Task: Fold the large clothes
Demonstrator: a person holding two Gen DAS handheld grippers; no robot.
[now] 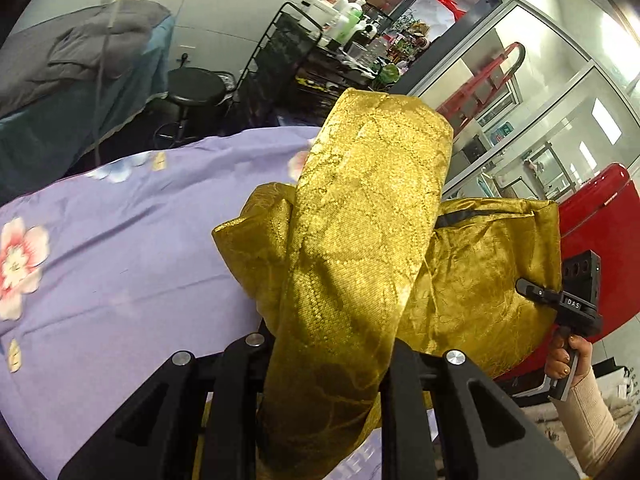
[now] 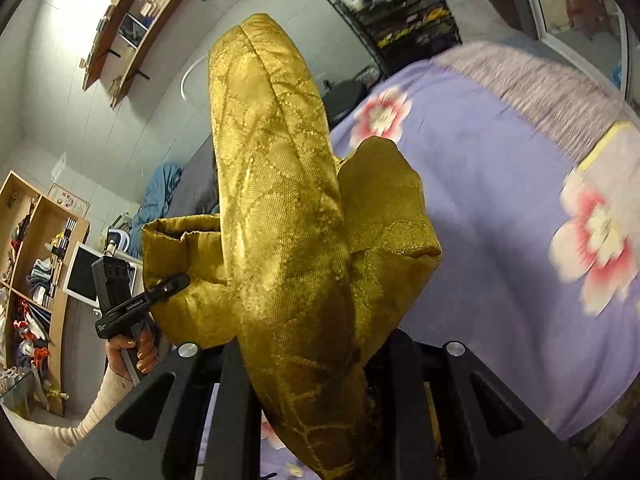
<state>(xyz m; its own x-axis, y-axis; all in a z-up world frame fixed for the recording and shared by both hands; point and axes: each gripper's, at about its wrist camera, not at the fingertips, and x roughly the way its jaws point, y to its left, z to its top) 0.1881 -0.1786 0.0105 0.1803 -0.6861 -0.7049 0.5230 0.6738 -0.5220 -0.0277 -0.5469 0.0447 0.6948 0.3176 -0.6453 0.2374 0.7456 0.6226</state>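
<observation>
Left gripper (image 1: 326, 360) and right gripper (image 2: 312, 360) each clench the gold garment (image 1: 360, 208), raised above the bed (image 1: 120, 240). The two-point hold likely spreads it for folding.

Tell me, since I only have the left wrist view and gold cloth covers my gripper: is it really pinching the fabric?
Observer: Yes, seen from the side, the left gripper is shut on the gold garment, at a rolled edge.
Operator: And the right one?
Observer: The right gripper has cloth bunched between its jaws too.
Operator: Anything ahead on the bed?
Observer: A fringed lilac throw lies across the bedspread's far end.
</observation>
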